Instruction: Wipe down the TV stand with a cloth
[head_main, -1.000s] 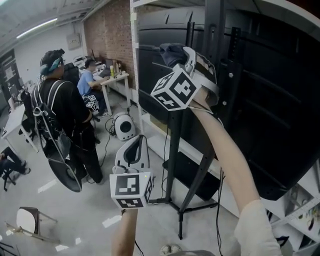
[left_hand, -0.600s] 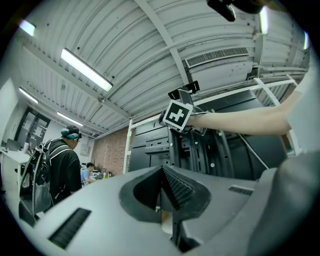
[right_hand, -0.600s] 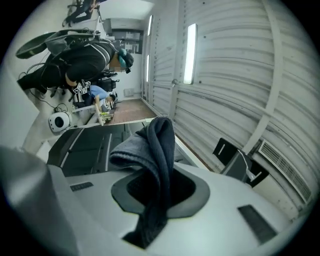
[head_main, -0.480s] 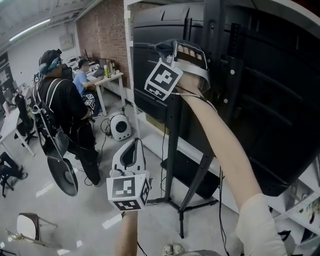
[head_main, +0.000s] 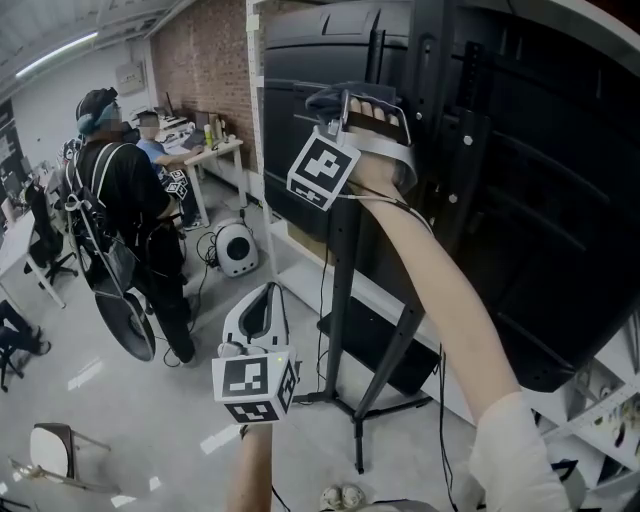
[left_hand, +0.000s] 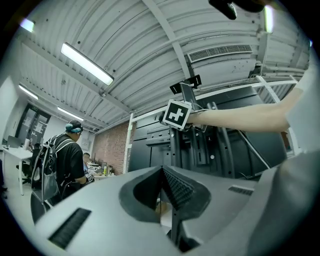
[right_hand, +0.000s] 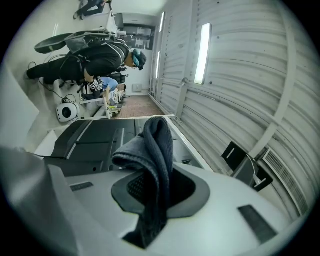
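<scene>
Shifted slightly left since a second ago, my right gripper is raised at arm's length. Nearest me and low down, my left gripper points upward, its jaws pressed together with nothing between them. Farther out, the right gripper's jaws clamp a dark blue-grey cloth, held at the upper part of the black TV stand; I cannot tell whether it touches. Beyond, a person in black stands on the pale floor.
</scene>
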